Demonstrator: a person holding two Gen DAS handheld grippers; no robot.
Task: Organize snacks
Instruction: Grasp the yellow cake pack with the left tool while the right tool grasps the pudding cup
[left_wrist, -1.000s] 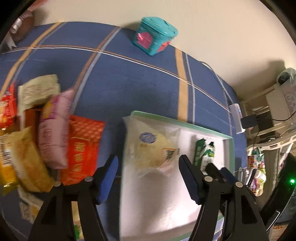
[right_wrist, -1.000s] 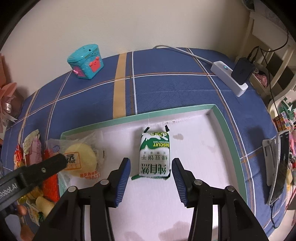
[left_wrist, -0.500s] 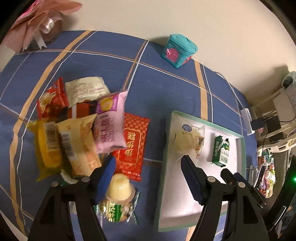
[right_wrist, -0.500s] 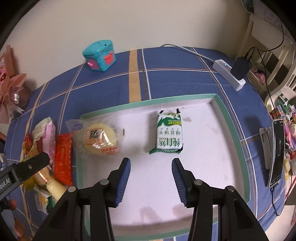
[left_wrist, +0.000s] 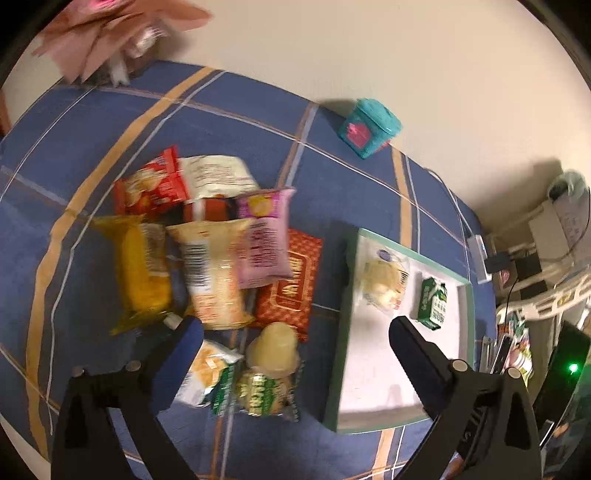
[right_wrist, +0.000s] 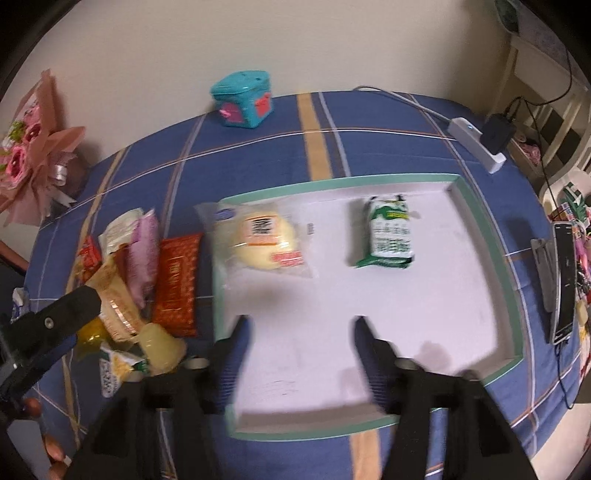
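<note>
Both pairs of fingers are spread and pinch nothing, having just been opening: my left gripper (left_wrist: 295, 339) hangs over the heap of snacks, ready to straddle one, my right gripper (right_wrist: 301, 332) over the bare near part of the tray (right_wrist: 513, 295). Nearest my left fingers sits the jelly cup (left_wrist: 272, 350), beyond it the red packet (left_wrist: 291, 280). Further along the tray lie the bun (right_wrist: 264, 243) and green biscuit pack (right_wrist: 391, 236), well apart so each stays easy to reach
</note>
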